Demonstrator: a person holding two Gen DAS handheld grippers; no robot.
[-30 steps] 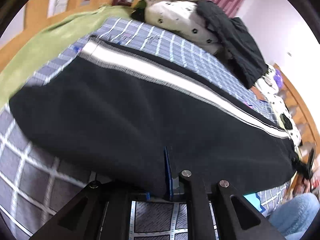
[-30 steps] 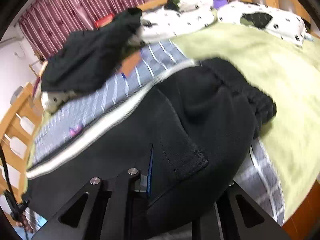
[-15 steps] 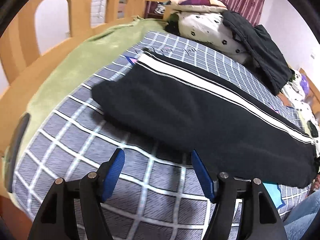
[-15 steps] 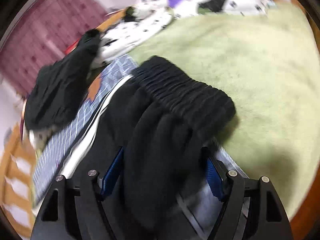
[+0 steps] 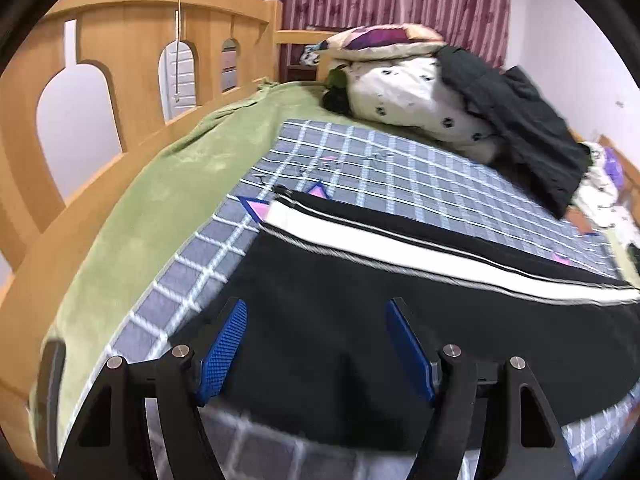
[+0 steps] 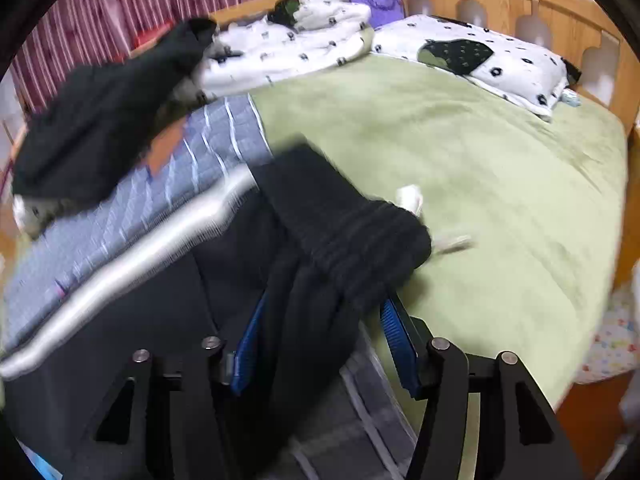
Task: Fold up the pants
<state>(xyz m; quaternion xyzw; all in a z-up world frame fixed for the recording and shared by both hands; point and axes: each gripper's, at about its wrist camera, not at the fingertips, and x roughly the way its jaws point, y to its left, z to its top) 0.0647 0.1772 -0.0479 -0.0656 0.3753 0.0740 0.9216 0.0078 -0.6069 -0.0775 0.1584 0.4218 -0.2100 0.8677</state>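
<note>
Right view, pants (image 6: 304,280) waistband (left: stripe)

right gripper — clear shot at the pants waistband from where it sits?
Probably yes. The right gripper is open, and the bunched elastic waistband of the black pants already lies just ahead of its fingers, partly between them. Nothing sits in the way; only green blanket lies beside it.

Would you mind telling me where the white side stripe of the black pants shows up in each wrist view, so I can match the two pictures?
Left wrist view: the white stripe runs across the middle, from centre-left down to the right edge, beyond the open left gripper.
Right wrist view: the white stripe, blurred, slants from lower left up to centre.
Shared landmark: the dark jacket on the spotted bedding.
</note>
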